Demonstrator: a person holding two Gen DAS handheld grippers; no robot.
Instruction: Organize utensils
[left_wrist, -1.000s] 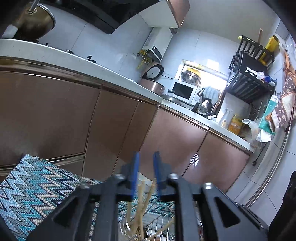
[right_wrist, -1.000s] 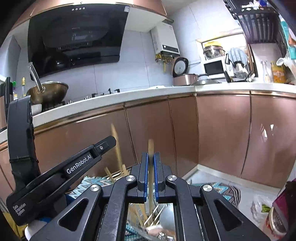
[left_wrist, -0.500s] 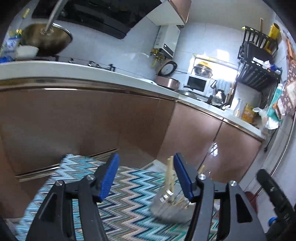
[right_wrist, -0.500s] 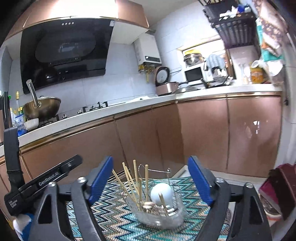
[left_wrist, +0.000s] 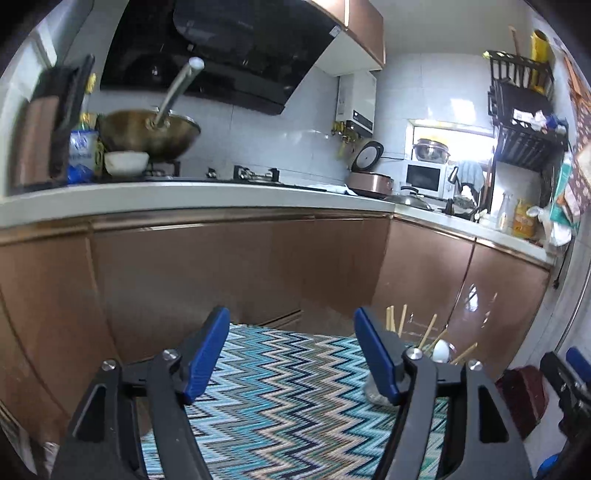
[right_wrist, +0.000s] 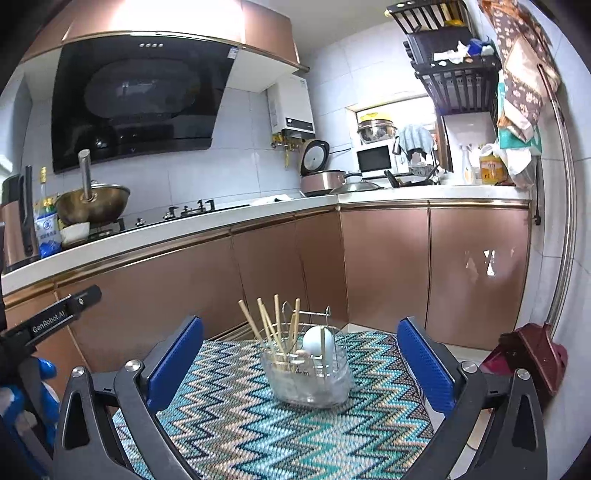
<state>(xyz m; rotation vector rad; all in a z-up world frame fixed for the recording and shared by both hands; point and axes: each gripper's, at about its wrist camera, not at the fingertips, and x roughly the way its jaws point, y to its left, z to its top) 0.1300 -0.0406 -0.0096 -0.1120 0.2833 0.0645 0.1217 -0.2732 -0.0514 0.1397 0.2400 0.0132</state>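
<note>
Standing up in the clear holder (right_wrist: 308, 376) so they stay tidy, the chopsticks (right_wrist: 271, 330) sit beyond both grippers' wide-apart, empty jaws.

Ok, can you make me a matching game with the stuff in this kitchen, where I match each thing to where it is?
Things:
1. chopsticks
2. wok
3. glass holder
4. microwave

Places:
A. on the zigzag mat
B. on the stove, left end of the counter
C. standing in the glass holder
D. far end of the counter, by the window

Pairs: 1-C, 2-B, 3-A, 4-D
</note>
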